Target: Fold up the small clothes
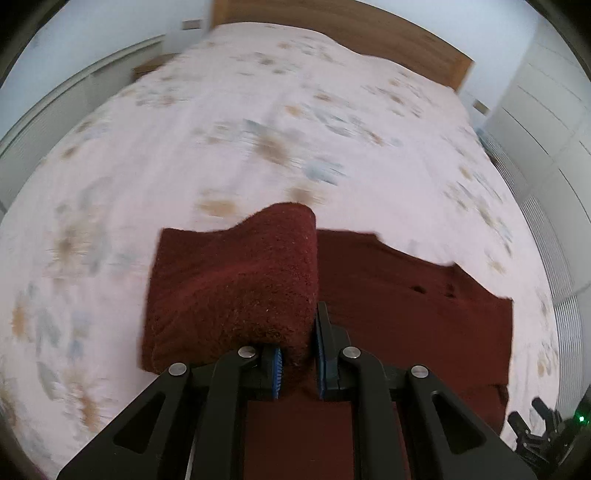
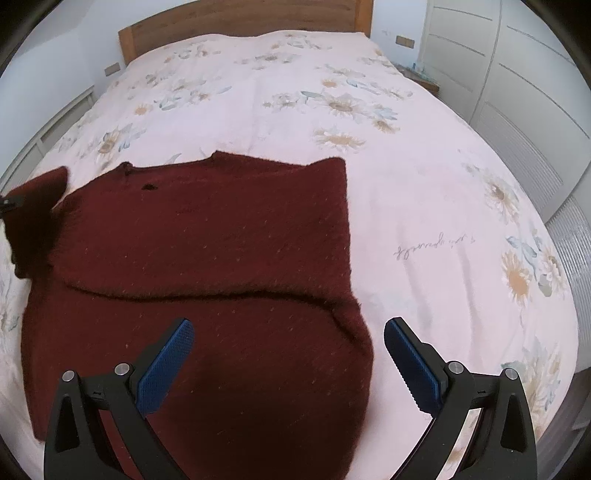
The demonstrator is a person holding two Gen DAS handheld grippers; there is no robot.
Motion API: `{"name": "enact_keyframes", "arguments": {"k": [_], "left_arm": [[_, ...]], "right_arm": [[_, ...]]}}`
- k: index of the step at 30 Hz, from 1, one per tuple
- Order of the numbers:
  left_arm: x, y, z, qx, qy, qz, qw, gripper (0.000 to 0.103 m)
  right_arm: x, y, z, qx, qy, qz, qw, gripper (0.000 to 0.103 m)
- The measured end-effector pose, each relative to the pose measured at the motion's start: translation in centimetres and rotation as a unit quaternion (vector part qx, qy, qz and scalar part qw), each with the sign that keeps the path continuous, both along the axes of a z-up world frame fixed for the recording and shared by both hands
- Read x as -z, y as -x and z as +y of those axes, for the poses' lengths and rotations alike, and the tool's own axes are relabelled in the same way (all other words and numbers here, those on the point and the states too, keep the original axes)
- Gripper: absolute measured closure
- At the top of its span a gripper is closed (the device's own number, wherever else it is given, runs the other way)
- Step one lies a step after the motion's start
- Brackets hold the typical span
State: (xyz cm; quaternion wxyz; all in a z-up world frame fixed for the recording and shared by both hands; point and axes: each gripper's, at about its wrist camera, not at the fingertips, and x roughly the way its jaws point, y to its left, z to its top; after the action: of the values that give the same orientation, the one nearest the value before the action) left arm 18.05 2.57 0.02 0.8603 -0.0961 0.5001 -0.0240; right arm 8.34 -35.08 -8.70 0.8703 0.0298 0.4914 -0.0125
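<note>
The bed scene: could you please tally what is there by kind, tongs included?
Dark red sweater: 1
Floral bedspread: 1
Wooden headboard: 1
Tongs: 2, the left tongs shut on the sweater, the right tongs open
Total: 5

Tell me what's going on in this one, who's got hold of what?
A person with a handheld gripper in each hand is folding a dark red sweater on a bed with a floral cover. The left gripper is shut on a raised part of the sweater, apparently a sleeve, at the sweater's left side. The right gripper is open and holds nothing, above the sweater's lower right edge. The right side looks already folded in; the rest lies flat.
</note>
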Motion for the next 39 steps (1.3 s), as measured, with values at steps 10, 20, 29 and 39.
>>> {"name": "enact_keyframes", "arguments": {"k": [10,20,29,39], "left_arm": [[3.3,-0.9,-11.2,0.081,-0.019,0.004,0.9965,0.092],[9.5,-1.5,-13.5,0.106,-0.079,0.04,0.9904,0.089],[11.7,-1.4,-13.4,0.122,-0.073,0.092,0.9855,0.045],[9.9,1.4,-12.1,0.154,-0.044,0.11,0.9809,0.006]], "right_arm": [[-0.4,-1.8,-0.2,-0.004,-0.013,-0.013,1.0,0.0],[2.0,-1.5,-0.7,-0.003,-0.016,0.013,1.0,0.0],[2.6,-0.6,-1.9,0.011,-0.021,0.02,1.0,0.0],[2.2,0.6,-1.7,0.001,-0.025,0.012,1.0,0.0]]}}
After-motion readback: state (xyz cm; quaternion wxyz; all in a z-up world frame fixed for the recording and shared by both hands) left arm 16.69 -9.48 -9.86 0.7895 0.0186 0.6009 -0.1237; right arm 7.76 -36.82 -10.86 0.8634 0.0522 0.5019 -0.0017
